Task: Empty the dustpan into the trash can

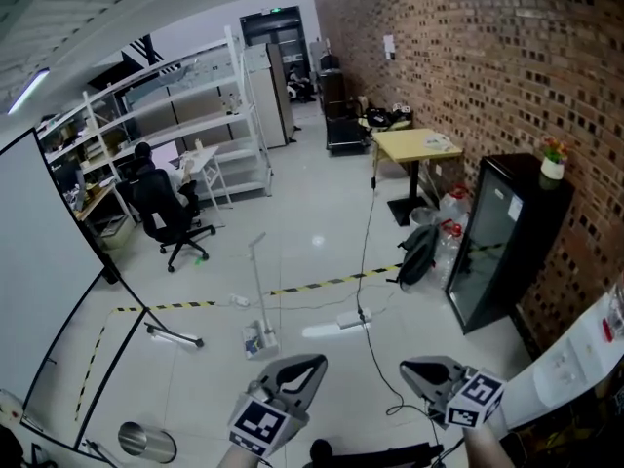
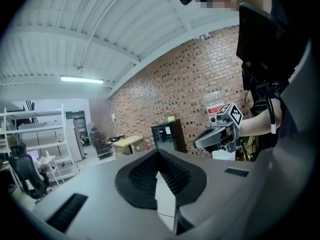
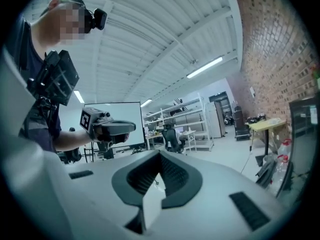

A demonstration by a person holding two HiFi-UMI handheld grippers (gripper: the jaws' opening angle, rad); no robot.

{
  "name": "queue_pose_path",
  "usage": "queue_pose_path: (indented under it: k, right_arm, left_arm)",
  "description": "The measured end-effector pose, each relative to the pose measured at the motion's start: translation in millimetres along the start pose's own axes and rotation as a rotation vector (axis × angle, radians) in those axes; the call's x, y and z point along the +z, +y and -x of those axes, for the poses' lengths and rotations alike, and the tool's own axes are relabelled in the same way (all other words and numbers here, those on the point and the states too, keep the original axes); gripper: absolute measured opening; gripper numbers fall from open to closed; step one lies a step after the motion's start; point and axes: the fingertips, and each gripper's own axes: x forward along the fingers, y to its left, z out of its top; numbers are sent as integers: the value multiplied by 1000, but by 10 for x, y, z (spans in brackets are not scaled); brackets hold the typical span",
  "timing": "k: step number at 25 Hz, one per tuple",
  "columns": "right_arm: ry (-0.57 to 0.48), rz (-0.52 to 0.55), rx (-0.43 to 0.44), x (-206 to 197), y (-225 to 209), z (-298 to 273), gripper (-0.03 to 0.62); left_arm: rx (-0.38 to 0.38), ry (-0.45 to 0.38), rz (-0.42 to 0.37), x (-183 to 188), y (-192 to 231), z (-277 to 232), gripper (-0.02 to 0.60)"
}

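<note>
- Left gripper (image 1: 304,367): jaws pressed together, nothing between them. It hangs at the bottom centre of the head view, pointing up-frame across the floor.
- Right gripper (image 1: 421,370): jaws likewise closed and empty, just right of the left one.
- Dustpan (image 1: 259,341): I take it to be the small pan on the floor just above the left gripper in the head view. Its thin handle (image 1: 258,281) stands nearly upright.
- Trash can (image 1: 146,442): a silvery cylinder at the lower left corner, left of both grippers and apart from the dustpan.
- Key relation: the dustpan lies ahead of the left gripper and slightly to its left, so that hand looks the nearer. With the handle's long axis vertical, the jaws would need to open and close on it from the side.
- Nothing is held yet, so the task looks not yet begun.
</note>
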Motion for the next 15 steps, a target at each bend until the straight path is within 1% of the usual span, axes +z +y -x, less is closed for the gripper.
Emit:
queue_pose_path:
  k: [3, 7, 11, 15]
  right_arm:
    - [12, 36, 18, 93, -92, -78, 14]
    - [20, 59, 47, 186, -90, -141, 14]
    - [42, 76, 97, 229, 20, -325, 14]
    - [72, 90, 129, 252, 78, -625, 14]
  left_arm:
    - [11, -16, -23, 92, 105, -128, -2]
    - [-4, -33, -41, 177, 118, -283, -2]
    - [-19, -33, -37, 130, 213, -324, -2]
    - [-15, -25, -14, 13, 494, -288, -2]
